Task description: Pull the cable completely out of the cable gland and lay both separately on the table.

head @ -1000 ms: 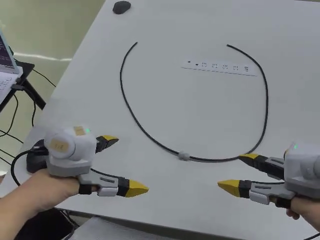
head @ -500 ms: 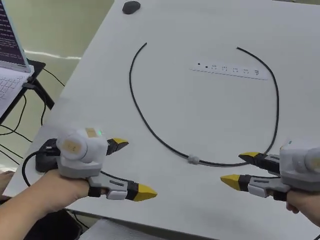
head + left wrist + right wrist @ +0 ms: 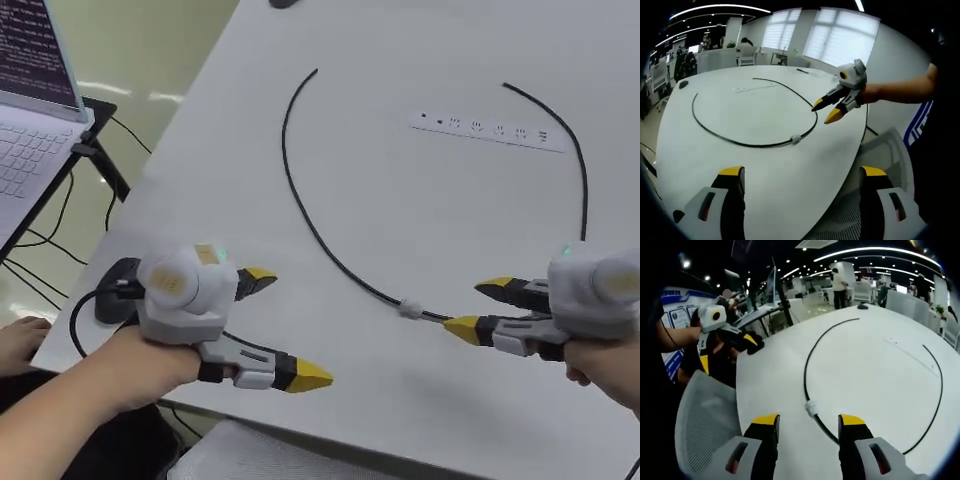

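A long black cable [image 3: 300, 190] lies in a wide U on the white table [image 3: 420, 220], threaded through a small pale cable gland [image 3: 410, 308] at the bottom of the curve. In the right gripper view the gland [image 3: 811, 407] sits just ahead of the jaws. My right gripper [image 3: 478, 309] is open, its yellow tips just right of the gland, straddling the cable. My left gripper [image 3: 283, 325] is open near the table's front left edge, well left of the gland [image 3: 795, 139]. Neither holds anything.
A white power strip [image 3: 492, 132] lies inside the cable loop at the back. A laptop [image 3: 35, 90] stands off the table's left side. A black box with cords [image 3: 115, 285] sits by the left edge. A mesh chair [image 3: 705, 425] is near the front edge.
The view has shifted, so everything sits further right in the frame. My right gripper has moved in toward the gland. The left gripper holds about the same place, and the cable has not moved.
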`<act>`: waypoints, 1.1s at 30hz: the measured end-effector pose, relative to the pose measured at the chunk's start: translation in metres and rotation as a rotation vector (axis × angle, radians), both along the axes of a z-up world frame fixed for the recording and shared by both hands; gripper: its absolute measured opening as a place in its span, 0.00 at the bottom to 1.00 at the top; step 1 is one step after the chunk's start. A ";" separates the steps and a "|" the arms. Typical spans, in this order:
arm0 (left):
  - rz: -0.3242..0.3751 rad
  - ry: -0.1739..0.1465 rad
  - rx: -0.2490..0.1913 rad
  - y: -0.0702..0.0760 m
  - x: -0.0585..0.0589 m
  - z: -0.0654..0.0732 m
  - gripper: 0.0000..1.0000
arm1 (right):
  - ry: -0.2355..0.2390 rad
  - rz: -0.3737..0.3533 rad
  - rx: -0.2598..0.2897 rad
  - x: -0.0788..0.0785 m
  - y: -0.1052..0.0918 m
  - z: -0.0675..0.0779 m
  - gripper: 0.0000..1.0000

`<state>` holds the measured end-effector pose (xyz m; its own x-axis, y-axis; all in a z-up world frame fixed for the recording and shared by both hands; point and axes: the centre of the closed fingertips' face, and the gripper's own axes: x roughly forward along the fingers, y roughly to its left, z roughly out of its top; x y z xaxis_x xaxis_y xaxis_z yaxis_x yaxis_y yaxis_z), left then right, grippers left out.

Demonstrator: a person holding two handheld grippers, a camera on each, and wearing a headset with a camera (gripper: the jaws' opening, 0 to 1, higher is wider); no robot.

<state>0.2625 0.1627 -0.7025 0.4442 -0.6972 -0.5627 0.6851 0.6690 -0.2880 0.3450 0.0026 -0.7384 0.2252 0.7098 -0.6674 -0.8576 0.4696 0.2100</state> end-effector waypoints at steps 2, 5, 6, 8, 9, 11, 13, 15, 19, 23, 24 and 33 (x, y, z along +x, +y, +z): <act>-0.001 0.000 0.003 0.001 0.000 -0.001 0.94 | 0.004 0.013 -0.015 0.001 0.004 -0.004 0.44; -0.005 -0.002 0.001 0.002 -0.001 -0.003 0.95 | 0.007 0.040 -0.046 0.003 0.007 -0.015 0.42; -0.003 0.002 -0.004 0.002 -0.002 -0.003 0.94 | 0.004 0.056 -0.073 0.003 0.006 -0.019 0.42; 0.006 0.013 -0.015 0.002 -0.002 -0.004 0.94 | -0.005 0.076 -0.089 0.004 0.009 -0.024 0.41; 0.007 0.012 -0.018 0.001 -0.002 -0.003 0.94 | -0.003 0.077 -0.093 0.005 0.009 -0.026 0.41; 0.003 0.014 -0.014 0.001 -0.002 -0.003 0.94 | -0.002 0.084 -0.102 0.007 0.011 -0.028 0.40; -0.006 0.013 -0.012 0.000 -0.003 -0.003 0.94 | -0.002 0.091 -0.107 0.009 0.013 -0.030 0.39; -0.013 0.016 -0.011 0.000 -0.004 -0.004 0.94 | -0.004 0.105 -0.120 0.010 0.015 -0.032 0.37; -0.020 0.020 -0.006 0.001 -0.005 -0.007 0.93 | -0.006 0.138 -0.149 0.012 0.019 -0.040 0.36; -0.018 0.027 0.000 0.001 -0.007 -0.011 0.92 | 0.001 0.157 -0.173 0.013 0.023 -0.047 0.32; -0.016 0.029 -0.003 0.001 -0.007 -0.011 0.92 | 0.002 0.162 -0.178 0.013 0.024 -0.048 0.32; -0.018 0.035 0.001 0.004 -0.011 -0.013 0.92 | 0.030 0.220 -0.223 0.007 0.036 -0.063 0.26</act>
<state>0.2520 0.1664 -0.7158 0.4114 -0.7045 -0.5783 0.6868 0.6568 -0.3114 0.3523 0.0386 -0.8016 0.0604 0.5744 -0.8163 -0.9388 0.3104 0.1490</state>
